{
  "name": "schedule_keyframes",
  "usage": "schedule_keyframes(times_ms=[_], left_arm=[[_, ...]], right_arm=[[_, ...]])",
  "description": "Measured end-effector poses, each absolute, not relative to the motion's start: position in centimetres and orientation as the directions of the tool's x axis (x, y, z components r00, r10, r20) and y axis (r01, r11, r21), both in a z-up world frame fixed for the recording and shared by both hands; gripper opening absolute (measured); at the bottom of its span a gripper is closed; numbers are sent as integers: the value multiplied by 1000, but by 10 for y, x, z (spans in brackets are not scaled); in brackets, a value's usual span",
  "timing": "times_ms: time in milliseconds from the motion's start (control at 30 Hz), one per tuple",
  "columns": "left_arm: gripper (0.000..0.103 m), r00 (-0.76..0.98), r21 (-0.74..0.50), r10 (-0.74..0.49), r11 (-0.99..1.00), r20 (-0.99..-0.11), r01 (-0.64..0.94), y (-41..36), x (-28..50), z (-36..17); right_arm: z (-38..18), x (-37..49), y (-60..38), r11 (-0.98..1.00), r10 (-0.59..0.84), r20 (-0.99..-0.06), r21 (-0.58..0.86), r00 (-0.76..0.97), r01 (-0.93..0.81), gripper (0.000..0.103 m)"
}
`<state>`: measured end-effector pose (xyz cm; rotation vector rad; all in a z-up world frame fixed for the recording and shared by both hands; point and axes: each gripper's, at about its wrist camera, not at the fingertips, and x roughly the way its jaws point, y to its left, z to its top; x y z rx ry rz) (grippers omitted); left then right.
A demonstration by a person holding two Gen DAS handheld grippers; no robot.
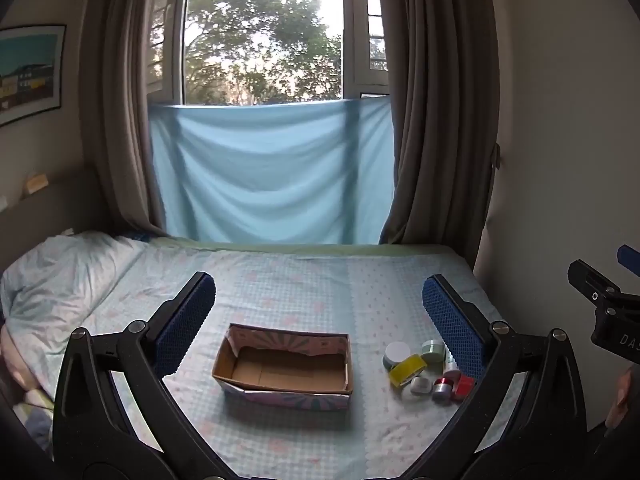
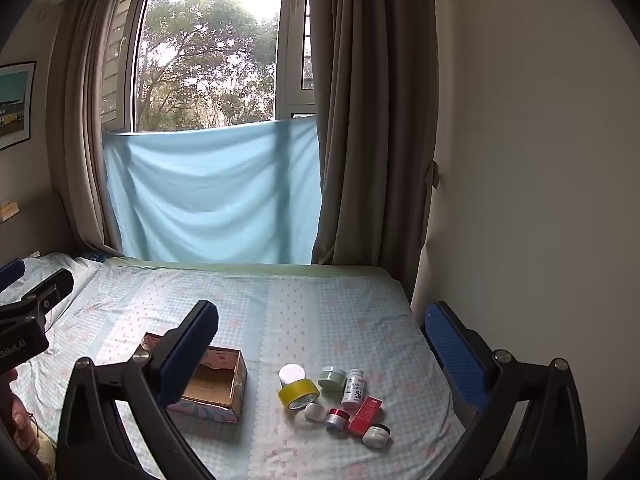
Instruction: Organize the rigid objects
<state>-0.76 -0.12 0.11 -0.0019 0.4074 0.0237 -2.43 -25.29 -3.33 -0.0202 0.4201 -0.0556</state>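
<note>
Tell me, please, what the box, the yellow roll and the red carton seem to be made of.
Box: cardboard, matte; brown inside, printed outside, torn rim.
Yellow roll: probably plastic adhesive tape, glossy and translucent, wound in a ring.
Red carton: likely thin paperboard with a slight sheen; flat faces, sharp edges.

Blown-out daylight through window (image 1: 262,32), dim room, fisheye-bent dark corners, soft focus

Left gripper (image 1: 319,316) fingers wide apart, right gripper (image 2: 322,344) likewise
</note>
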Motion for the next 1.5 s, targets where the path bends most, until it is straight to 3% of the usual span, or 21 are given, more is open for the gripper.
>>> schedule_keyframes(times_ms=[1500], left_arm=[[103,904,-10,-5,1000,-427,1,5,4,-4]], right_arm=[[-35,-14,-248,998,-66,-423,-41,903,54,103]])
